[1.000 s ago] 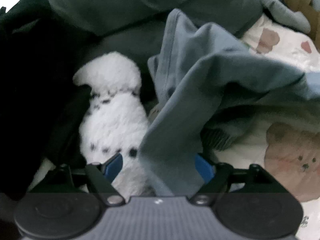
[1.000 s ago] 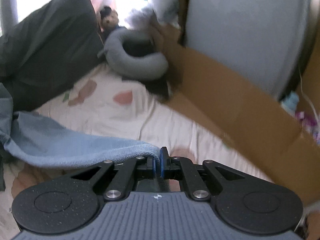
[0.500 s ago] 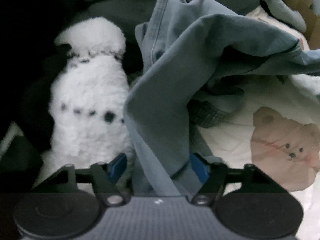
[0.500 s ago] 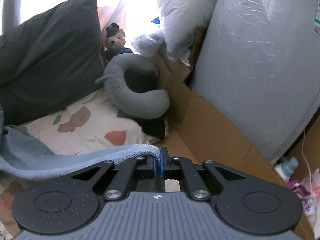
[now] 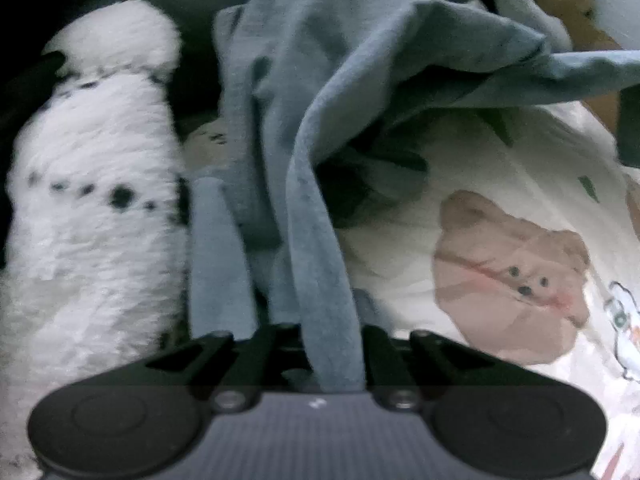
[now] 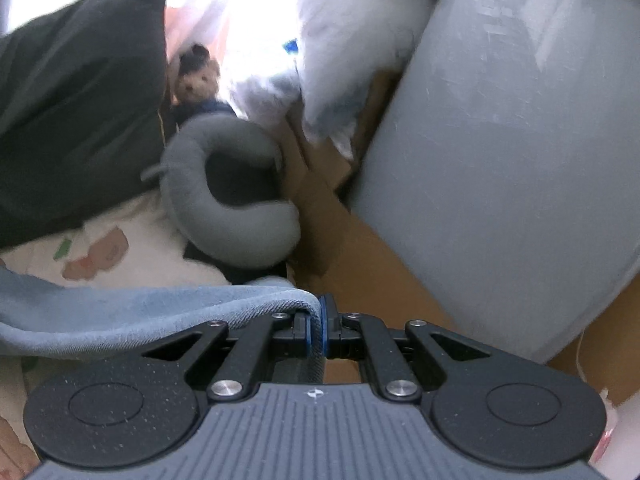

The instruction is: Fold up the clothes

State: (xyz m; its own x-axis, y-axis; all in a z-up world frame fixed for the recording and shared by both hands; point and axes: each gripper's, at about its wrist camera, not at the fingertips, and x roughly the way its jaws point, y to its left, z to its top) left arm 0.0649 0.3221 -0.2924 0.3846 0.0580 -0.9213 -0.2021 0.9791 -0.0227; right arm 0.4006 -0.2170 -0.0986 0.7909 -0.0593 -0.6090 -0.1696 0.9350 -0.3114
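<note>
White bedsheet with pink bear prints (image 5: 500,184) carries everything; a white fluffy plush with black spots (image 5: 92,208) lies along its left edge, dark fabric behind it. At the far edge: a dark grey pillow (image 6: 80,92) leaning upright, a brown teddy bear (image 6: 199,80) just beside it, and a grey U-shaped neck pillow (image 6: 224,216) lying flat in front of the bear. Along the right edge, brown cardboard (image 6: 360,248) and a large grey plastic-wrapped slab (image 6: 520,140), with a white pillow (image 6: 352,40) propped at the far right corner.
</note>
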